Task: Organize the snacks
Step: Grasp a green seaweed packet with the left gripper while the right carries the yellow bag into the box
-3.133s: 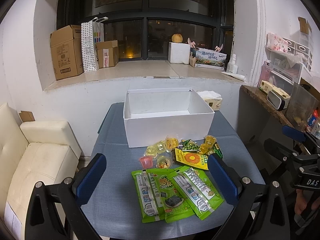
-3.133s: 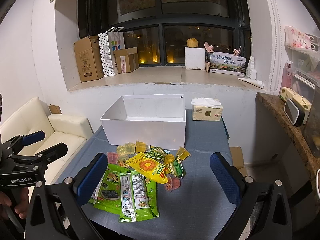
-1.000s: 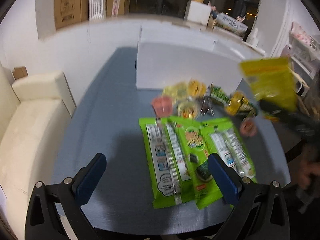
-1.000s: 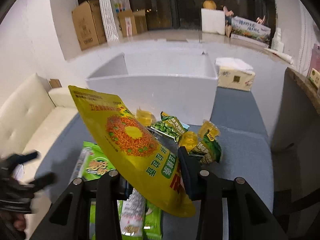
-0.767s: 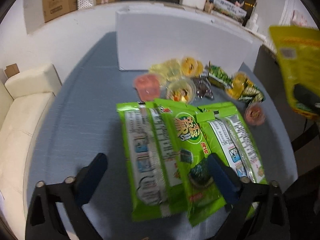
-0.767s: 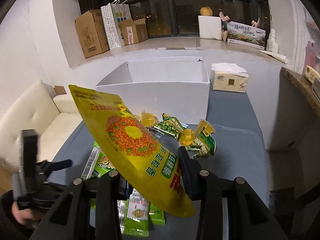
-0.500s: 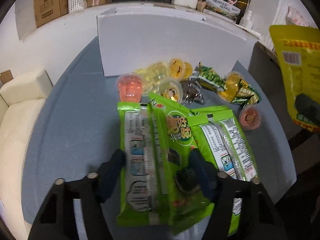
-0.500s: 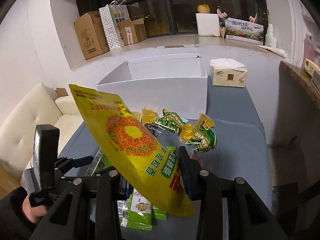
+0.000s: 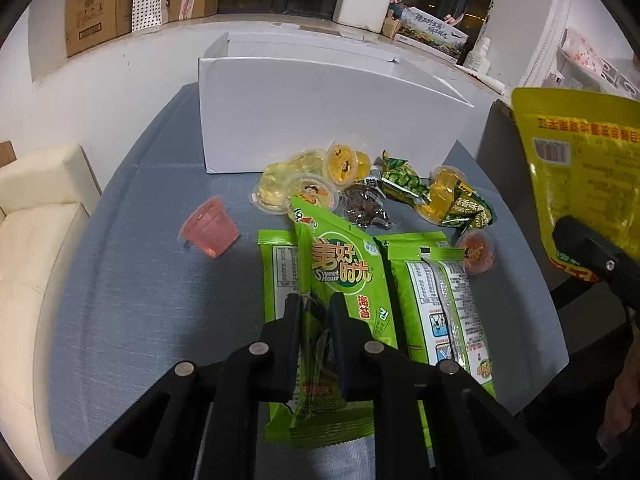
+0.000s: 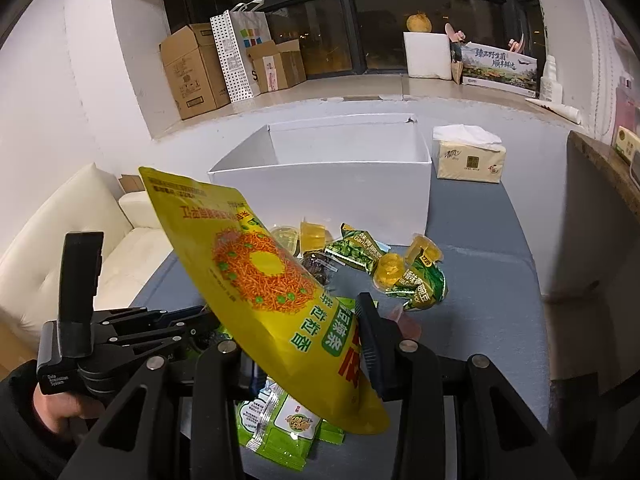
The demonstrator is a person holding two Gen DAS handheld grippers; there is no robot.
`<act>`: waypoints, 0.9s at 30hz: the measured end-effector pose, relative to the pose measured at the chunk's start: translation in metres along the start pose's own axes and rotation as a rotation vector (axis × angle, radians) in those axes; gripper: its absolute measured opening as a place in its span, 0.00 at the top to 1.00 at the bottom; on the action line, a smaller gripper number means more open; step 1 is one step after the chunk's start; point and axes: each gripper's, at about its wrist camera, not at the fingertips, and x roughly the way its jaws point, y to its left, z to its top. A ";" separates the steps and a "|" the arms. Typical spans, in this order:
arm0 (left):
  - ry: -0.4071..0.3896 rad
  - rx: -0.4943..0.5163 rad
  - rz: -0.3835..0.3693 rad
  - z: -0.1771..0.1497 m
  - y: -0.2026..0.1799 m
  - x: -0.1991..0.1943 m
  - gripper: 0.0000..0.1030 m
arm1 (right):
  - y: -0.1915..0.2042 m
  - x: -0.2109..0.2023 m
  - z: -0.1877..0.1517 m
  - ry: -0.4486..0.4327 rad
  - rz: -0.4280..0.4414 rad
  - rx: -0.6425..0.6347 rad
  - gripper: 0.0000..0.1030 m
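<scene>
Left gripper (image 9: 316,306): low over the near part of the table, jaws just closed in, pads pinching the lower half of the middle green seaweed packet (image 9: 342,276). Packet lifted slightly at its far end, overlapping the left green packet (image 9: 278,264); third green packet (image 9: 440,300) flat on the cloth just to the right.

Right gripper (image 10: 298,330): raised above the table, jaws clamped on the lower part of a yellow snack bag (image 10: 256,272). Bag tilted, top corner leaning up and to the left, print upside down. Same bag at the right edge of the left wrist view, back side showing a barcode.

White box (image 9: 320,120): open-topped, at the far side of the table, nothing seen inside from the right wrist view.

Table (image 9: 132,280): blue-grey cloth.

Loose snacks between box and green packets: pink jelly cup (image 9: 210,232) on its side, apart to the left; yellow jelly cups (image 9: 296,178) clustered near the box wall; dark wrapped snack (image 9: 364,204); small green pea packets (image 9: 404,182); orange jelly cup (image 9: 474,250) beside the rightmost green packet.

Tissue pack (image 10: 470,158): right of the box, on the table.

Cream sofa (image 9: 36,240): left of the table.

Windowsill: cardboard boxes (image 10: 192,72), dotted paper bag (image 10: 236,52).
</scene>
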 end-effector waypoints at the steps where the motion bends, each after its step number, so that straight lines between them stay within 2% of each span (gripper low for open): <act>1: -0.005 -0.004 -0.009 0.001 0.000 -0.003 0.87 | 0.000 0.000 0.000 -0.002 0.002 0.001 0.59; 7: -0.075 0.054 0.001 0.013 -0.011 -0.035 0.90 | 0.006 -0.005 0.005 -0.020 0.008 -0.014 0.59; 17: -0.200 0.079 0.006 0.045 -0.017 -0.083 0.90 | 0.019 -0.011 0.023 -0.060 0.024 -0.043 0.59; 22: -0.246 0.076 0.014 0.072 -0.013 -0.093 0.90 | 0.018 -0.008 0.052 -0.086 0.019 -0.056 0.59; 27: -0.300 0.084 0.016 0.118 -0.010 -0.099 0.90 | 0.007 0.007 0.098 -0.115 0.022 -0.019 0.59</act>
